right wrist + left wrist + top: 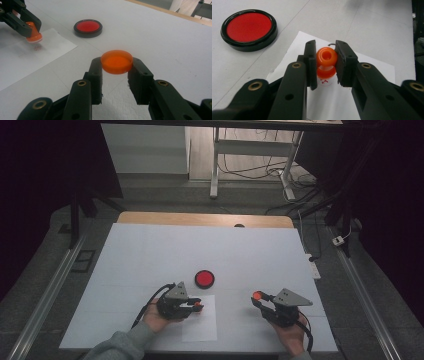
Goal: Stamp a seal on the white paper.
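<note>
My left gripper [198, 307] is shut on a small orange stamp [326, 59], held tilted just over a white sheet of paper [337, 100]. In the right gripper view the stamp [33, 35] hangs close above a faint reddish mark [37, 47] on the paper [30, 62]. My right gripper [116, 68] is shut on a round orange cap [116, 61], held flat a little above the table; the high view shows the cap [257, 295] at the right. A round red ink pad [204, 278] in a black case lies between and beyond the two grippers.
A large white sheet [150, 255] covers the table, with a wooden edge [200, 218] at the far side. The ink pad [249, 27] lies just off the paper's far corner. Desk legs and cables [280, 170] stand on the floor beyond.
</note>
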`<state>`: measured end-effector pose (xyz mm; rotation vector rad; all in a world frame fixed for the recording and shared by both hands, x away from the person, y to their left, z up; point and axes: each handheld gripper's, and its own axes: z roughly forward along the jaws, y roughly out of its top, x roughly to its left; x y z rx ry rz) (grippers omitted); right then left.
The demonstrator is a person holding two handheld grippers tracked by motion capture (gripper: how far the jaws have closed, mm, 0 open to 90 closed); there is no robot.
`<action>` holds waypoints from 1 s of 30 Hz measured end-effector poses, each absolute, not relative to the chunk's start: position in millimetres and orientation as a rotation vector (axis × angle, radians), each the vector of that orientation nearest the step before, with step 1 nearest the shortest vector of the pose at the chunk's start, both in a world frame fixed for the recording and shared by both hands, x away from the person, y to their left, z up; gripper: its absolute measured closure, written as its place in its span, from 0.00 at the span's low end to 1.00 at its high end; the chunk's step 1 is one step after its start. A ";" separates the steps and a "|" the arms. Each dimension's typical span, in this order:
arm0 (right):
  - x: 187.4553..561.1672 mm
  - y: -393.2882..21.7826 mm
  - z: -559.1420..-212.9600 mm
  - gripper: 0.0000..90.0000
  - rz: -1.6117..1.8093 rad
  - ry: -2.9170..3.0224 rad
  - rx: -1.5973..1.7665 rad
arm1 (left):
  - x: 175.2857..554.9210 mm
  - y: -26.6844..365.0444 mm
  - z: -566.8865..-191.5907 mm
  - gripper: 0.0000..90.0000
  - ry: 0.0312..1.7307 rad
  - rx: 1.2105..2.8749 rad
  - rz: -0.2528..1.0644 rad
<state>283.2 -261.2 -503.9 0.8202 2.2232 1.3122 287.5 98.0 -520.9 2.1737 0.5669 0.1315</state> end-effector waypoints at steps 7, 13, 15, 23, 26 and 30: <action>283.1 -261.0 -503.9 0.71 1.311 2.225 0.819 | 286.2 98.8 -515.7 0.80 0.564 2.161 0.146; 283.2 -261.8 -503.7 0.71 1.308 2.224 0.824 | 285.8 100.3 -510.1 0.80 0.561 2.145 0.163; 283.1 -261.6 -503.6 0.71 1.309 2.223 0.819 | 286.0 101.9 -508.2 0.80 0.561 2.136 0.165; 283.1 -261.2 -503.9 0.71 1.310 2.224 0.820 | 287.6 110.9 -496.2 0.80 0.574 2.086 0.173; 283.2 -261.0 -504.1 0.71 1.311 2.224 0.818 | 289.1 115.6 -491.1 0.80 0.585 2.067 0.179; 283.1 -260.8 -503.9 0.71 1.311 2.224 0.819 | 291.5 122.0 -484.7 0.80 0.605 2.041 0.178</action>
